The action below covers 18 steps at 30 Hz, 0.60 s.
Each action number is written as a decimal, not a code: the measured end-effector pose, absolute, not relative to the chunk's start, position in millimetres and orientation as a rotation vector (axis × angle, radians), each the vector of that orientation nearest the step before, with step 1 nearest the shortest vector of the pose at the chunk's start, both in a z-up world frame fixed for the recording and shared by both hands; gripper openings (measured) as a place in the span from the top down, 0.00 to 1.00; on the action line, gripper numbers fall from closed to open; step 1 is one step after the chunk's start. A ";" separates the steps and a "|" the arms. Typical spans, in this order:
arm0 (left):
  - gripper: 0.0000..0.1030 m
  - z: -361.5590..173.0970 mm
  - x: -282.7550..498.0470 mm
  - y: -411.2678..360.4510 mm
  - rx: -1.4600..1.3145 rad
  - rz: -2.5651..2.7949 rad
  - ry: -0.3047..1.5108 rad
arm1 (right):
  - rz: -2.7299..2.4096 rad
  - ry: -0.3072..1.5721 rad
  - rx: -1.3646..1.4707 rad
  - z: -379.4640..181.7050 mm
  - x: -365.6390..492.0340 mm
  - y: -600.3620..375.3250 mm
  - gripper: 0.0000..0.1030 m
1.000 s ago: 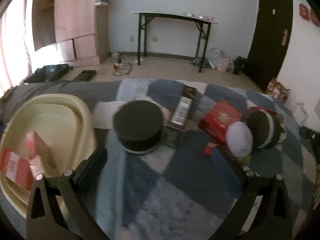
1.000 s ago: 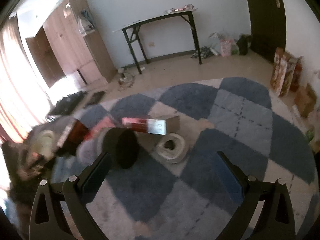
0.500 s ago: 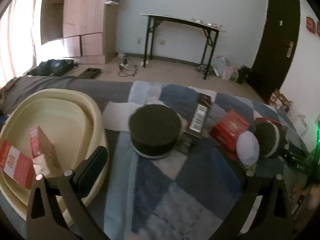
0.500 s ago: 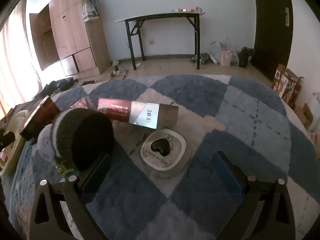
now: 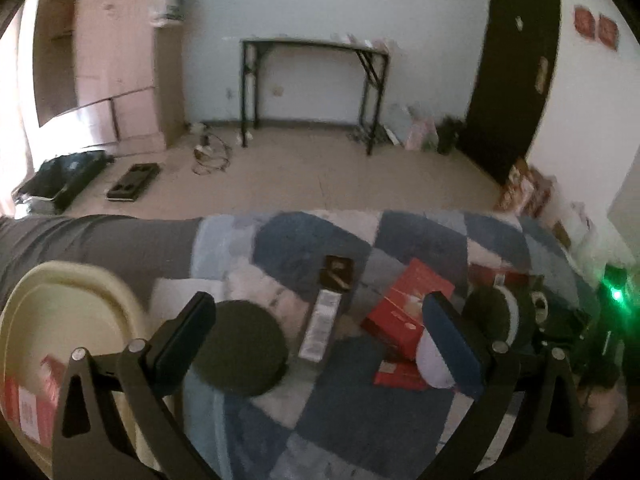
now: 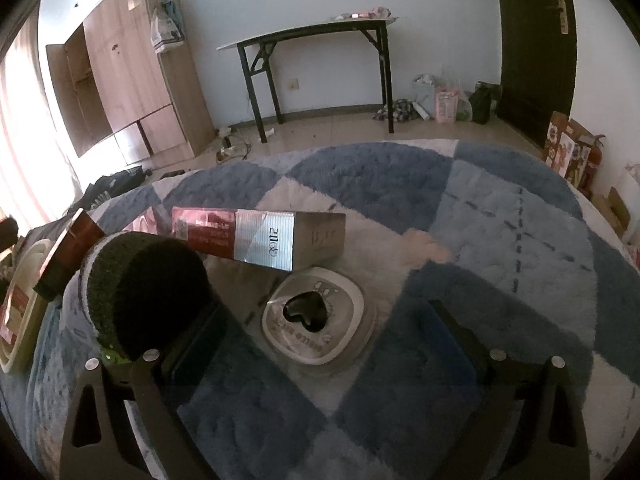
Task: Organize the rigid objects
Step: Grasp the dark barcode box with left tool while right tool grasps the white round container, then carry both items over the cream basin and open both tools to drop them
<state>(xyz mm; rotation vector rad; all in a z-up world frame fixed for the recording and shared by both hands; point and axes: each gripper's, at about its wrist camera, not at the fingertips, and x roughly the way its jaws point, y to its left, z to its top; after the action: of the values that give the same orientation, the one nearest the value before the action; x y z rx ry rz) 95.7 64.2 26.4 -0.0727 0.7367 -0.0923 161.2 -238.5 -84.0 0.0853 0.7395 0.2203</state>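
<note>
In the left wrist view my left gripper point(image 5: 320, 344) is open above the blue checked rug, holding nothing. A black round pad point(image 5: 240, 352) lies by its left finger. A long dark box point(image 5: 326, 312) lies between the fingers, farther off, and a red box point(image 5: 404, 312) lies by the right finger. A cream basin point(image 5: 60, 312) at the left holds a red-and-white box point(image 5: 28, 412). My right gripper point(image 6: 324, 344) is open and low, just short of a white tin with a black heart point(image 6: 316, 320). A black-faced round pad point(image 6: 148, 292) stands by its left finger, and a red-and-silver long box point(image 6: 256, 240) lies behind.
The rug point(image 6: 500, 240) stretches bare to the right of the tin. A dark red box point(image 6: 68, 256) and the basin rim point(image 6: 20, 320) lie at the left. A black folding table point(image 6: 316, 36), a wooden wardrobe point(image 6: 132, 72) and a dark door point(image 6: 532, 40) stand beyond.
The right gripper has come forward and down towards the white tin and the black pad. The left gripper's view has tilted up and shifted right, so less of the basin shows.
</note>
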 end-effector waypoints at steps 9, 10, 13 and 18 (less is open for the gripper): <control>0.50 -14.0 140.8 44.7 0.043 -0.086 0.871 | 0.158 0.767 0.006 -84.7 168.4 -225.9 0.09; 0.61 -17.9 140.0 46.2 0.037 -0.091 0.875 | 0.149 0.766 -0.002 -84.5 168.4 -224.9 0.16; 0.75 -23.1 135.5 49.9 0.019 -0.093 0.865 | 0.133 0.752 -0.002 -81.6 167.3 -226.7 0.42; 0.77 -7.1 118.9 60.8 -0.029 -0.119 0.808 | 0.170 0.755 -0.061 -76.2 159.2 -220.9 0.50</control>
<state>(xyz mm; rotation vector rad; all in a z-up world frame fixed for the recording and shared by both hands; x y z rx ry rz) 118.9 60.8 -7.1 -0.0288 0.8078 -0.1192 159.2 -220.9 -76.2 -0.0611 0.7547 0.1698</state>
